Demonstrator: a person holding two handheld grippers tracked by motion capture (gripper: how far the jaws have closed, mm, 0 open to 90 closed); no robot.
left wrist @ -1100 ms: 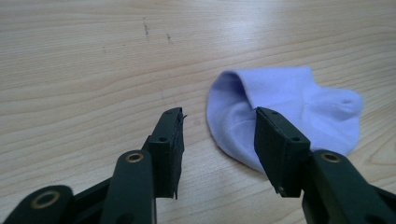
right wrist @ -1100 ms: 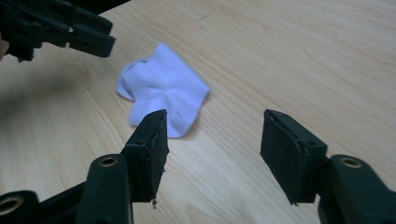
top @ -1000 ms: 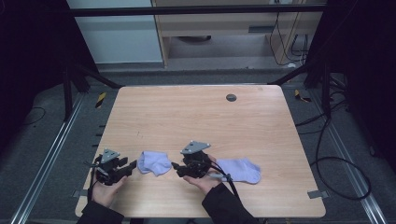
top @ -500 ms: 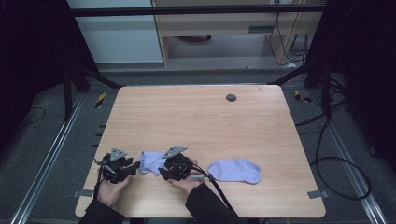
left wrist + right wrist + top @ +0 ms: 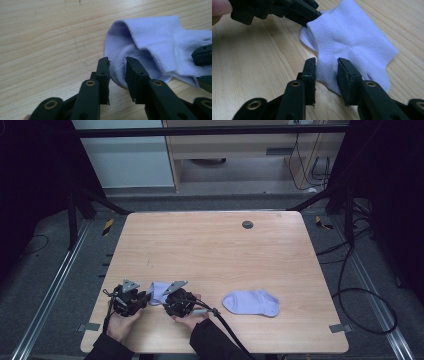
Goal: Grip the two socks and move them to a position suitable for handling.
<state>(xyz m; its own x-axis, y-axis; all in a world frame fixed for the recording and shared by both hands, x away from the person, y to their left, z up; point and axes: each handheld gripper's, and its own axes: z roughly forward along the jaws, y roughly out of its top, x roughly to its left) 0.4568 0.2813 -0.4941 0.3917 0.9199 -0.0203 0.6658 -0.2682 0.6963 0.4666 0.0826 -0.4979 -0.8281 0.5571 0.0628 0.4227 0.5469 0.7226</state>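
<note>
At the near edge of the pale wooden surface (image 5: 210, 250), the left gripper (image 5: 131, 299) and right gripper (image 5: 176, 302) flank a small lilac knitted sock (image 5: 159, 291), fingers apart around its edges, not yet clamped. Farther right, well apart, a second lilac sock (image 5: 251, 302) lies flat.

Dim room, table (image 5: 210, 250) evenly lit from above — soft shadows, near tool blurred
</note>
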